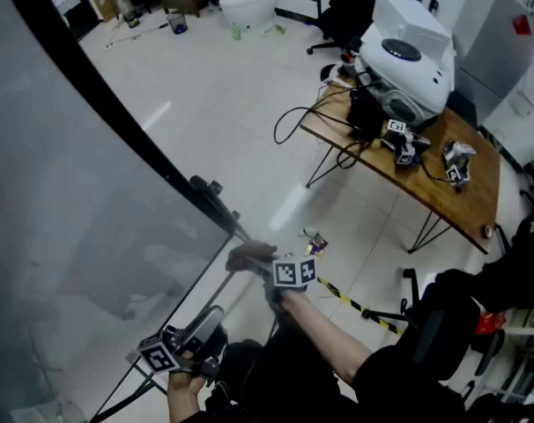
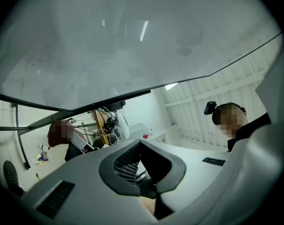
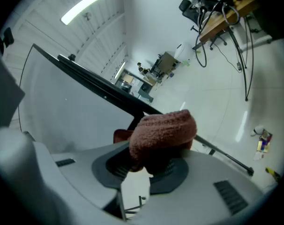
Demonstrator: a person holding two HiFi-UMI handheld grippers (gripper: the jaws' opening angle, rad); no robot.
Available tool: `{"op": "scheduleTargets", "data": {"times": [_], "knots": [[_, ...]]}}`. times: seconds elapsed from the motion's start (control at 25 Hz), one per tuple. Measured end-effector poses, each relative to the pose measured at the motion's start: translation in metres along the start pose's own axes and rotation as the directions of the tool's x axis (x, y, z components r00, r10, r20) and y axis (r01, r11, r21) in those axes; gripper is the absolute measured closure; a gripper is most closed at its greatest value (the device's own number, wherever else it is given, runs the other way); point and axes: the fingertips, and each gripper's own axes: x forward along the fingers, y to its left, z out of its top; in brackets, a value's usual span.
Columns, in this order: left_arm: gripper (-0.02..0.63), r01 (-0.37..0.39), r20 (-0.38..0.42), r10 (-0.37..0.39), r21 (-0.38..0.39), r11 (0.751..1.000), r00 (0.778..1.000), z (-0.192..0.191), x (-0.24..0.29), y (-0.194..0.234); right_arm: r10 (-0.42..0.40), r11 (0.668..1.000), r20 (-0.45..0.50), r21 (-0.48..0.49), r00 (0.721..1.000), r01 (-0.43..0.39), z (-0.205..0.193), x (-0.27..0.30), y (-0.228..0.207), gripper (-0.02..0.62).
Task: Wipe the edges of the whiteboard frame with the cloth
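- The right gripper (image 3: 149, 163) has its jaws clamped on a reddish-brown terry cloth (image 3: 163, 130). They stand only as far apart as the bunched fabric forces them.
- The cloth bulges out past the jaw tips. This is probably so that soft fabric, not the hard pads, meets the black whiteboard frame (image 1: 108, 95).
- Just beyond the jaw tips, the cloth sits against the lower corner of that frame, where the slanting edge ends. It appears to touch the frame, though the contact itself is hidden behind the wad.
- The jaws point along the frame's line rather than at the grey whiteboard surface (image 1: 64, 236), which suits a stroke that follows the edge.
- The left gripper (image 2: 140, 149) has its jaws drawn together with nothing between them. Only a thin slit shows at their base.
- It is held low under the board, with the panel and the frame's lower edge above and ahead of its jaws. It looks clear of both, probably kept out of the wiping path rather than bracing anything.
- By the look of it, the wiping is under way at this corner, and the long edge running away from the right jaws is yet to be followed.
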Motion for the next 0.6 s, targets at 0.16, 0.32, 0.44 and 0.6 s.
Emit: {"op": "scheduleTargets", "data": {"times": [0.16,0.32,0.44,0.6], "knots": [[0.609,-0.029,0.028,0.029,-0.002,1.0,0.999,0.009,0.018,0.023,-0.049,0.976,-0.081,-0.215,0.995,0.031,0.017,0.033,-0.031,0.499],[0.609,-0.061,0.042,0.061,-0.007,0.998,0.997,0.015,0.022,0.035,-0.055,0.896,-0.145,-0.443,0.988,-0.015,0.016,0.059,-0.043,0.499],[0.609,-0.072,0.05,0.073,-0.014,0.997,0.996,0.021,0.021,0.042,-0.03,0.806,-0.163,-0.587,0.986,-0.072,0.018,0.067,-0.032,0.499],[0.609,-0.075,0.055,0.076,-0.026,0.997,0.996,0.028,0.018,0.048,-0.024,0.718,-0.171,-0.689,0.985,-0.102,0.016,0.073,-0.018,0.499]]}}
